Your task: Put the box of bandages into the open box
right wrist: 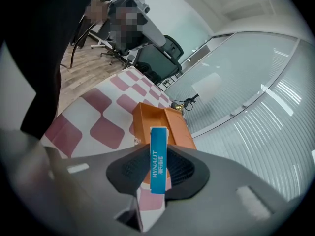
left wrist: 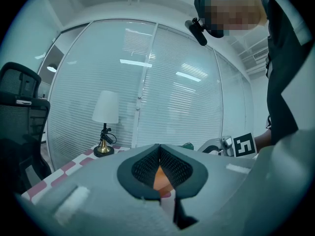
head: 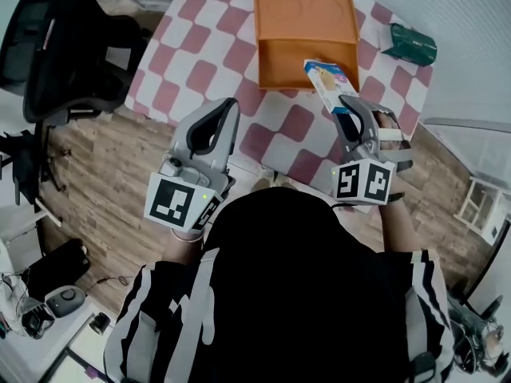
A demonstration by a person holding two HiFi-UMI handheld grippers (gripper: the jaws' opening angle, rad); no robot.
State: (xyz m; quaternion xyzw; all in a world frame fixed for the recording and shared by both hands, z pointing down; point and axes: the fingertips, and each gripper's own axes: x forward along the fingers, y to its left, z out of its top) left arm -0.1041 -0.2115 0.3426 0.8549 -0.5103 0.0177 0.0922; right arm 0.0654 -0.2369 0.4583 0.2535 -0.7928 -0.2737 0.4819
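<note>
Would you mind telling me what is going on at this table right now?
A person is working with a handheld gripper in each hand. The right gripper is shut on the box of bandages and holds it in the air by the near right corner of the open orange box, which sits on the checkered table. The bandages are not inside it yet. The left gripper is shut and empty, held at the table's near edge, apart from both boxes.
</note>
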